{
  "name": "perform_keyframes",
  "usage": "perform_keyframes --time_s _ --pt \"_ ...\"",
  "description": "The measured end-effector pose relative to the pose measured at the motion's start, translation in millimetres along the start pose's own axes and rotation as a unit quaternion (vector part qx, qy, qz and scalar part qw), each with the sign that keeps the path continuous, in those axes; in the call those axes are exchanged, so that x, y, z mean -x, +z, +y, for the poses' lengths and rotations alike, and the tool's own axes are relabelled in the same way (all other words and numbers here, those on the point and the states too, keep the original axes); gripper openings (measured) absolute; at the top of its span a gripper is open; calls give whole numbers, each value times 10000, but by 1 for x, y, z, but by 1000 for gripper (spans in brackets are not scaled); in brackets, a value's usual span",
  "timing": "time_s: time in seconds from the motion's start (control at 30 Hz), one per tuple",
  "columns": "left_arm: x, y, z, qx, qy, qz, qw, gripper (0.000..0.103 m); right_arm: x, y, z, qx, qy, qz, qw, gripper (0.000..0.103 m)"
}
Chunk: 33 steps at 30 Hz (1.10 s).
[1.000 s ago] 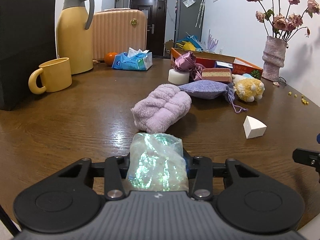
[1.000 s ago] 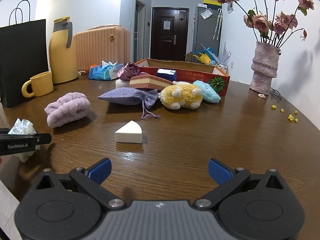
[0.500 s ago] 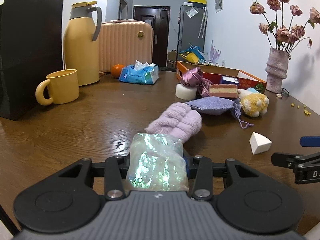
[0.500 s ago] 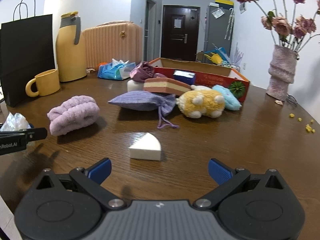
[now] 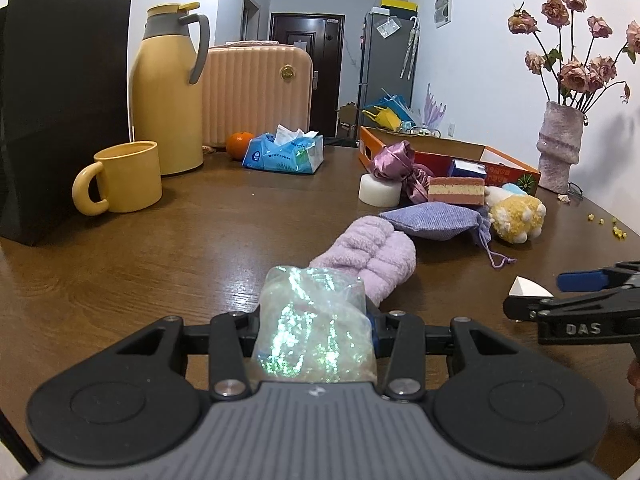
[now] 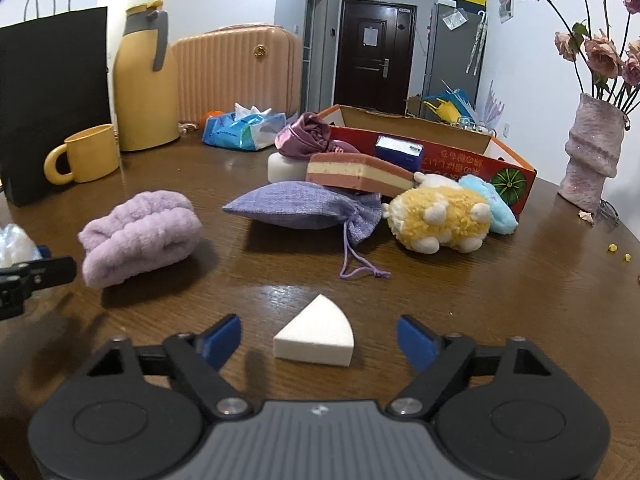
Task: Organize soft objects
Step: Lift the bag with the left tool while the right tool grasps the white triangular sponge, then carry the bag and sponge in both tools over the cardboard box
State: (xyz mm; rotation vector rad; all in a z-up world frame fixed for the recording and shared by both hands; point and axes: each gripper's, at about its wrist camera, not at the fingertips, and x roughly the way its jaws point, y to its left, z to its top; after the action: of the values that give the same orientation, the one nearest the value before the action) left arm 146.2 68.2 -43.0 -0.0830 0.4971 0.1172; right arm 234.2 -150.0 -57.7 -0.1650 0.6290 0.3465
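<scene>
Wedge sponge point(image 6: 315, 335): flat on the table point(image 6: 520, 300), dead centre between the blue pads point(image 6: 222, 338), point aimed away, curved edge to the right.
Right gripper point(image 6: 318, 340): fingers spread wide, empty, straddling the sponge, clearly the nearer one.
Left gripper point(image 5: 316, 320): clamped on a shimmery plastic bag point(image 5: 314, 332), off to the left.
Beyond: purple fluffy roll point(image 6: 138, 236), lavender drawstring pouch point(image 6: 300, 206), yellow plush point(image 6: 440, 218), orange box point(image 6: 432, 152).

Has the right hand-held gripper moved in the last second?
Yes. The right hand-held gripper has come forward: the white sponge wedge, lying on the table, was well ahead of its fingers and now sits between them.
</scene>
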Motion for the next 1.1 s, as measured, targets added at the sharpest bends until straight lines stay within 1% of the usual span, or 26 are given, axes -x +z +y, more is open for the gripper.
perform_keyframes --time_s 0.03,0.07,0.1,0.17,0.2,0.37,0.6,0.77,1.1 --pt "0 1 0 -7 -9 -11 10000 42 -3 1 -1 -5 4 34 10000 70" --pt "0 2 -1 -13 -22 -24 10000 42 -7 1 -2 -18 17 81 10000 61" --pt "0 3 -1 -16 -33 -34 10000 42 -9 2 -3 -34 34 120 9999 50" --pt "0 4 -2 -24 -52 -46 10000 42 -13 1 -6 -90 168 141 9997 39" --pt "-1 5 -2 -32 -59 -50 10000 42 -13 1 -7 -108 241 141 9996 38" --pt "-1 9 -7 -83 -112 -85 9999 42 -13 1 -8 -12 250 113 9996 33" --pt "0 19 -17 -164 -185 -183 9995 42 -5 7 -20 -90 190 -40 9998 32" --pt "1 31 -28 -251 -253 -280 9990 42 5 18 -36 -128 85 -231 9996 32" --pt "0 60 -54 -358 -436 -486 9972 42 24 50 -72 -215 -84 -685 9974 32"
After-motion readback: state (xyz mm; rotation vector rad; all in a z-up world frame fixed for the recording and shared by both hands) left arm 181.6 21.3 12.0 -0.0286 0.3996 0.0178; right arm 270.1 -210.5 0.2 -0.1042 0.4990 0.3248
